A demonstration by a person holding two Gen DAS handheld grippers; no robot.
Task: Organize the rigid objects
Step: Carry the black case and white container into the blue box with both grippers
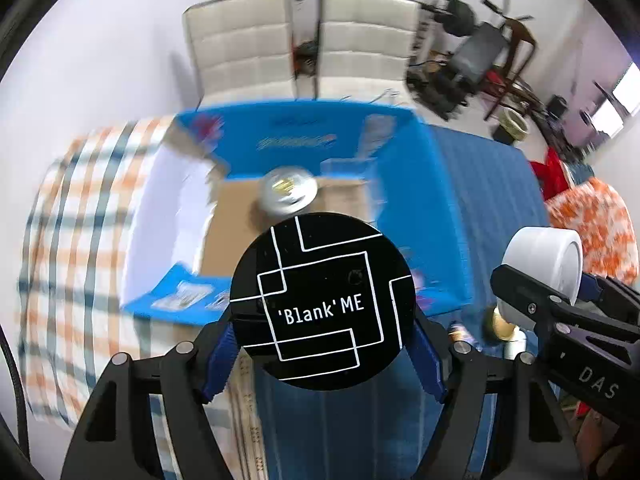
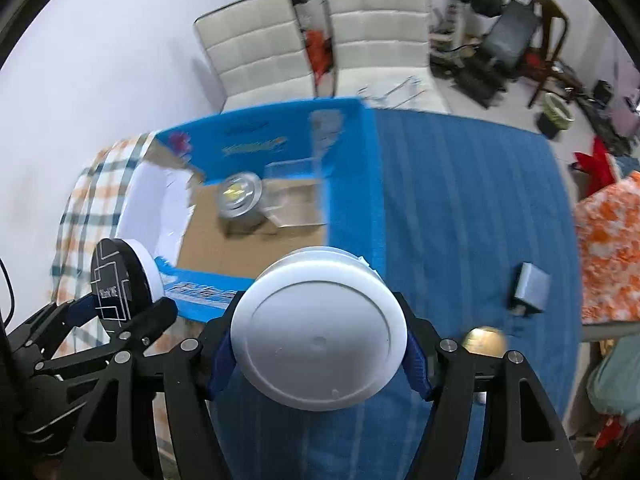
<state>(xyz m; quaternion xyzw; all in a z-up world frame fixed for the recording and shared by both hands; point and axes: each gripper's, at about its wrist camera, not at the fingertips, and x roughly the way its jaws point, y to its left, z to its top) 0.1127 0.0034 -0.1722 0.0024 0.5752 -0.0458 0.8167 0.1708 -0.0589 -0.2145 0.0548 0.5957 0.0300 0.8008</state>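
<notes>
My left gripper is shut on a round black-lidded jar marked 'Blank' ME, held above the near edge of an open blue cardboard box. My right gripper is shut on a round white jar, also near the box's front edge. Each gripper shows in the other's view: the right one with the white jar, the left one with the black-lidded jar. Inside the box lie a round silver-lidded tin and a clear plastic case.
The box sits on a blue cloth beside a plaid cloth. A small grey box and a gold-lidded item lie on the blue cloth to the right. Two white chairs and clutter stand behind.
</notes>
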